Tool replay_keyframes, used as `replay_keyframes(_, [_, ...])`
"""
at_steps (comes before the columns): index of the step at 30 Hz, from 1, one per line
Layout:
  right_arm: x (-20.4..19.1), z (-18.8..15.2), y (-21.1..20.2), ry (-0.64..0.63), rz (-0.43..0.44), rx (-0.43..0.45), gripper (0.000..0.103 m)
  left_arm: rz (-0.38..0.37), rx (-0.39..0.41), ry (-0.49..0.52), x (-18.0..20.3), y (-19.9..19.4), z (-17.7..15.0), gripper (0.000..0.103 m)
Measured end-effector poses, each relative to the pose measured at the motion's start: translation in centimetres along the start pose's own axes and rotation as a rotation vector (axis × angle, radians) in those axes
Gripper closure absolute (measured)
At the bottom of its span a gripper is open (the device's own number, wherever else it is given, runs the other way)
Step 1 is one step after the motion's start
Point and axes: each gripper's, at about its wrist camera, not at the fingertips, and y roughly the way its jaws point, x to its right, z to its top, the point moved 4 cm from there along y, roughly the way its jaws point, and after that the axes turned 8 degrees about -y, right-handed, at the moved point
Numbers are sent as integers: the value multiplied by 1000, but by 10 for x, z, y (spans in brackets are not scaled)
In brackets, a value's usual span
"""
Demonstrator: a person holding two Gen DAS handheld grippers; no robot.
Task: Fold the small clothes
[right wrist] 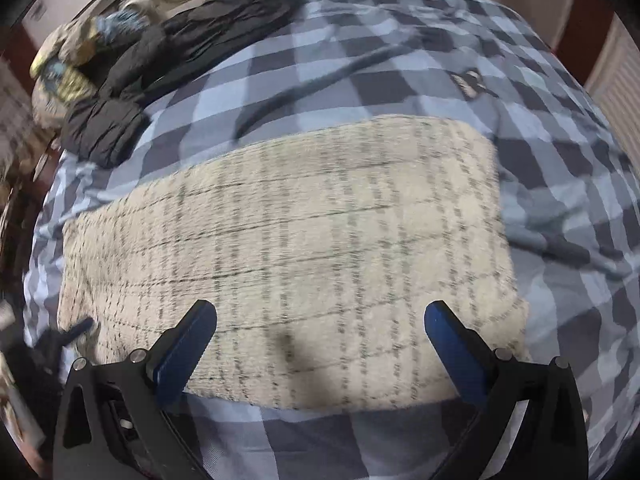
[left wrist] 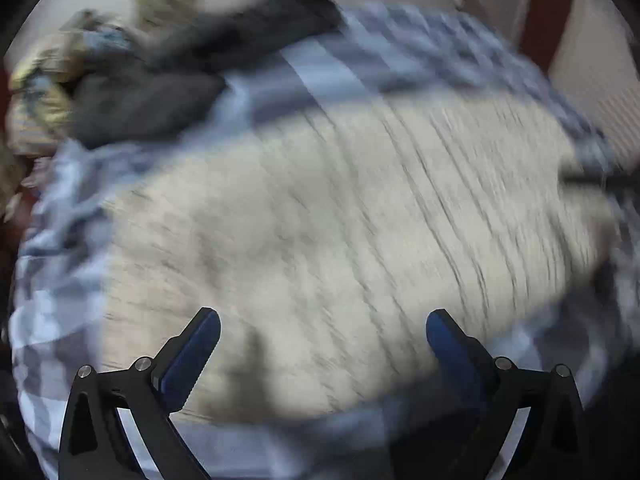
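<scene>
A cream garment with thin dark check lines [right wrist: 288,248] lies flat as a wide rectangle on a blue and grey checked bedcover [right wrist: 400,60]. My right gripper [right wrist: 320,320] hovers open above its near edge, nothing between the blue pads. In the left wrist view the same cream garment [left wrist: 340,220] is blurred by motion, and my left gripper [left wrist: 322,326] is open over its near part, holding nothing. The other gripper shows as a dark shape at the garment's left edge [right wrist: 68,336].
Dark clothes [right wrist: 192,44] lie in a heap at the far left of the bed, with a patterned bundle [right wrist: 68,64] beside them. A dark strap [right wrist: 320,80] and a small dark item [right wrist: 468,82] rest on the bedcover beyond the garment. A wall runs behind.
</scene>
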Motion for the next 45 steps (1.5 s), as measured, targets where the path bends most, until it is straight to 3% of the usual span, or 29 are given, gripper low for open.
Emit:
replay_keyframes(2, [-17,1,6,-79,11,-12,1,7,75,-122,-21,-10,12,0])
replay_keyframes(4, [-32,0,16,-152,7,-41,1,-52,53,-230,-40,-1,18,0])
replay_keyframes(7, [-50,-3,35,-256,-30,-108,1,-82,-59,-233,-50,30,15,0])
replay_keyframes(9, [-46,-4,41,-252,-35,-125,1,-31,-107,-176,-59,49,9,0])
replay_keyframes(11, [-22,-5,45,-139,-17,-169,1,67,-71,-146,-71,51,10,0])
replay_keyframes(15, [54,-20,58,224,32,-279,1,261,-41,-264,-124,44,16,0])
replay_keyframes(16, [71,-25,56,297,13,-284,1,286,-32,-289,-134,41,17,0])
replay_keyframes(20, [132,-43,17,483,-219,-247,1,391,12,-280,-151,12,20,0])
replay_keyframes(22, [147,-52,-4,557,-227,-199,1,381,48,-233,-144,-13,22,0])
replay_keyframes(25, [158,-75,-28,726,39,-109,1,315,89,-186,-126,-51,15,0])
replay_keyframes(26, [155,-90,-30,798,202,-90,1,282,101,-180,-118,-59,12,0])
replay_keyframes(28, [148,-114,-27,911,427,-68,1,188,102,-172,-103,-73,-1,0])
replay_keyframes(29, [142,-120,-24,941,472,-81,1,159,89,-172,-100,-75,-5,0])
replay_keyframes(31, [139,-121,-20,937,467,-107,1,114,51,-187,-92,-74,-15,0])
replay_keyframes(33, [143,-110,-15,887,396,-112,1,93,32,-201,-87,-72,-19,0])
replay_keyframes(34, [148,-100,-3,858,331,-162,1,83,18,-210,-86,-69,-20,0])
replay_keyframes(42, [155,-98,26,878,324,-261,1,48,-190,-258,-82,-25,-37,0])
replay_keyframes(45, [161,-89,33,870,311,-263,2,21,-209,-257,-79,-22,-39,0])
